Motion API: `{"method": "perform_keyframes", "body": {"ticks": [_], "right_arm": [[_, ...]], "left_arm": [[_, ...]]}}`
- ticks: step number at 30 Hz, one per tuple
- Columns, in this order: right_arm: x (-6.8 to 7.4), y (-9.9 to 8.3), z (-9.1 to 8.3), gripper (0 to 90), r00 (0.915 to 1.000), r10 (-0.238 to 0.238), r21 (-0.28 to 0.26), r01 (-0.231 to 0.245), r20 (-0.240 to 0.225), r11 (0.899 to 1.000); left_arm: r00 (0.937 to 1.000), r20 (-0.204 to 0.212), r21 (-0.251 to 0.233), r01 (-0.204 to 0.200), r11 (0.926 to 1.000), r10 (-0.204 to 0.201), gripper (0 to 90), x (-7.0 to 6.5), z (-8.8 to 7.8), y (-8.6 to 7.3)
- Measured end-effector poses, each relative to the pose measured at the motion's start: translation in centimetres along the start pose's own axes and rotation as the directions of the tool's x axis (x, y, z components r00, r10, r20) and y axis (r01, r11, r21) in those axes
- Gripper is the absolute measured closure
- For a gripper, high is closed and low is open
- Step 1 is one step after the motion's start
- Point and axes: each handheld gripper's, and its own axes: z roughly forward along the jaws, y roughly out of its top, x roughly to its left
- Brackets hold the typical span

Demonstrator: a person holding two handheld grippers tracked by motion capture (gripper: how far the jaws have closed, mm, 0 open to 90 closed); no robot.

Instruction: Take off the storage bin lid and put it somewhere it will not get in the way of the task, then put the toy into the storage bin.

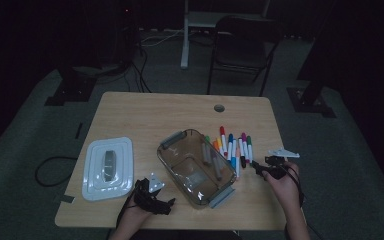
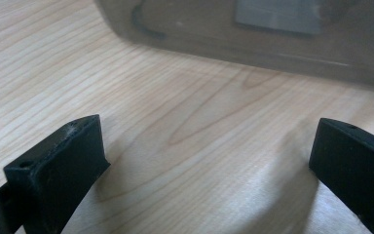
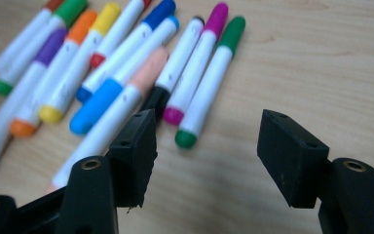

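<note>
Black right fingers point(image 3: 207, 146) up close, spread apart with bare wood between, pinching nothing. Just past them, white felt pens with bright caps point(image 3: 126, 73): green, pink, blue, peach, yellow, orange, purple. Lying side by side in a messy row on the pale wooden bench point(image 1: 130, 110), just right of the clear plastic box with grey handles point(image 1: 196, 167). Two pens inside that box already. Right gripper point(image 1: 260, 166) near the bench's right edge, little room there. Lots of open wood at the back. White flat lid point(image 1: 107, 167) well apart at the left. Left fingers point(image 2: 204, 161) spread wide, pinching nothing, low over wood beside the box wall. Cap colours plain from the right gripper view, tiny from the high view.
</note>
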Motion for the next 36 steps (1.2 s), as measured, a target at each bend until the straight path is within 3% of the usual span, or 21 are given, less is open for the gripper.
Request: {"method": "perform_keyframes", "body": {"ticks": [11, 13, 21, 33, 36], "right_arm": [[-0.7, 2.8, 1.7, 39.5, 0.9992, 0.039, 0.004, -0.039, 0.008, 0.999], [-0.8, 3.2, 1.7, 40.2, 0.9979, 0.065, 0.037, -0.065, -0.005, 0.997], [-0.9, 4.0, 1.7, 44.9, 0.9933, 0.113, 0.033, -0.112, -0.021, 0.993], [-1.1, 4.5, 5.0, 57.4, 0.9861, 0.166, 0.107, -0.166, 0.006, 0.98], [-1.3, 4.4, 6.1, 61.0, 0.9869, 0.154, 0.143, -0.16, 0.047, 0.977]], "left_arm": [[0.9998, -0.012, -0.001, 0.015, 0.9999, -0.015, 0.4, 0.2, 0.1, 0.1], [0.9998, -0.011, -0.001, 0.015, 0.9999, -0.015, 0.4, 0.2, 0.1, 0.1], [1.0, 0.003, -0.003, 0.0, 1.0, 0.0, 0.5, 0.3, 0.1, 0.0], [1.0, 0.0, -0.002, 0.002, 1.0, -0.002, 0.5, 0.3, 0.0, 0.0], [1.0, 0.0, -0.002, 0.002, 1.0, -0.002, 0.5, 0.3, 0.0, 0.0]]}}
